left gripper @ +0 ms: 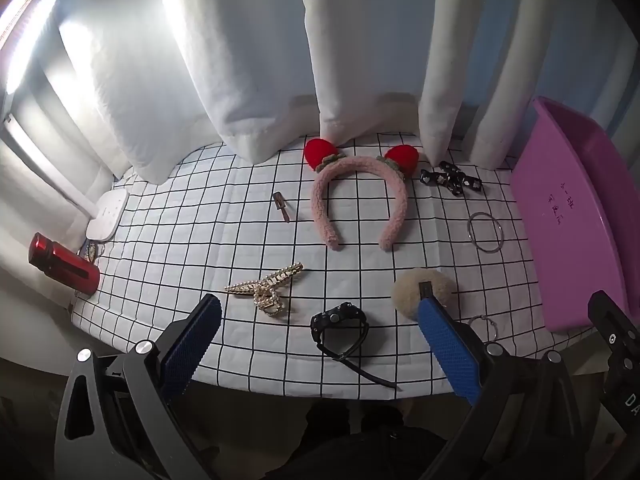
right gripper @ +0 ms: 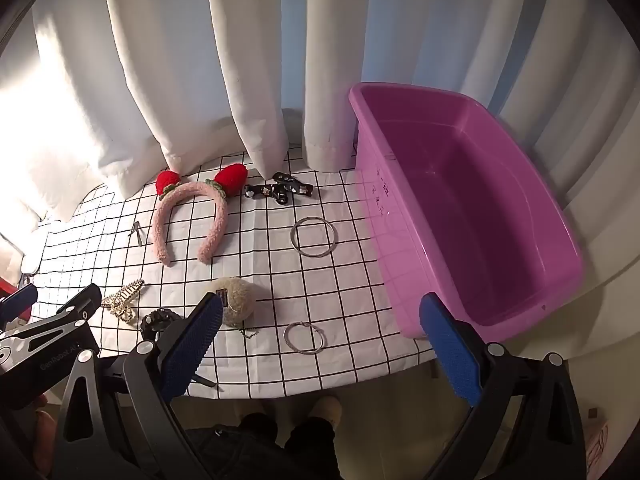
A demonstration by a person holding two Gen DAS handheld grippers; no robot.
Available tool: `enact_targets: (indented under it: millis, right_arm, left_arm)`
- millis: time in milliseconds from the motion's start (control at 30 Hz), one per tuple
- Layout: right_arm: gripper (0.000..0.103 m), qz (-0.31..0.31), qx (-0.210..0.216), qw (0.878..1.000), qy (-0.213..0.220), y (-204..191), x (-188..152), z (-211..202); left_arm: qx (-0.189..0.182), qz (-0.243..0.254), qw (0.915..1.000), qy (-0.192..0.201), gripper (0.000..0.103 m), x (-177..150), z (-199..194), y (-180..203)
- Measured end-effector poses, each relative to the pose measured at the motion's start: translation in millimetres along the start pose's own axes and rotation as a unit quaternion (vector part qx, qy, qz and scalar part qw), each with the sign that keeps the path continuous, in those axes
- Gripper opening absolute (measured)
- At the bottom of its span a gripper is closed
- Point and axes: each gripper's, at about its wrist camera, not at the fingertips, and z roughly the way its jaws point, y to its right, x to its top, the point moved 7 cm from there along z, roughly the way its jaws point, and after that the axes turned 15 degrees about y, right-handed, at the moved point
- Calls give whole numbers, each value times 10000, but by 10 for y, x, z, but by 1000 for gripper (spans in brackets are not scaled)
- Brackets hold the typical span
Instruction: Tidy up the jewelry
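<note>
On the checked cloth lie a pink strawberry headband (left gripper: 359, 196) (right gripper: 188, 222), a gold claw clip (left gripper: 266, 286) (right gripper: 124, 300), a black watch (left gripper: 340, 326) (right gripper: 158, 322), a beige pompom (left gripper: 422, 292) (right gripper: 236, 294), a black bow clip (left gripper: 452, 178) (right gripper: 280, 190), a brown hair clip (left gripper: 282, 207) (right gripper: 136, 234) and two silver rings (left gripper: 485, 233) (right gripper: 313, 237) (right gripper: 304, 338). An empty purple tub (right gripper: 472, 232) (left gripper: 572, 216) stands at the right. My left gripper (left gripper: 320, 332) is open above the watch at the front edge. My right gripper (right gripper: 320, 340) is open over the near ring.
White curtains (left gripper: 260, 60) hang behind the table. A red flashlight (left gripper: 64, 264) and a white lamp base (left gripper: 106, 216) sit at the left edge. The table's front edge (right gripper: 300, 390) is close below both grippers, with the person's feet beneath.
</note>
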Motion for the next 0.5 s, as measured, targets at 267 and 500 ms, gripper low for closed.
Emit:
enact_targets:
  millis: [267, 500]
  right_arm:
    - [94, -2, 3, 10000, 4, 1, -3, -8]
    - [94, -2, 10, 10000, 11, -1, -9, -14]
  left_arm:
    - [-23, -22, 10000, 8, 97, 5, -2, 48]
    - [-31, -32, 10000, 38, 97, -13, -25, 6]
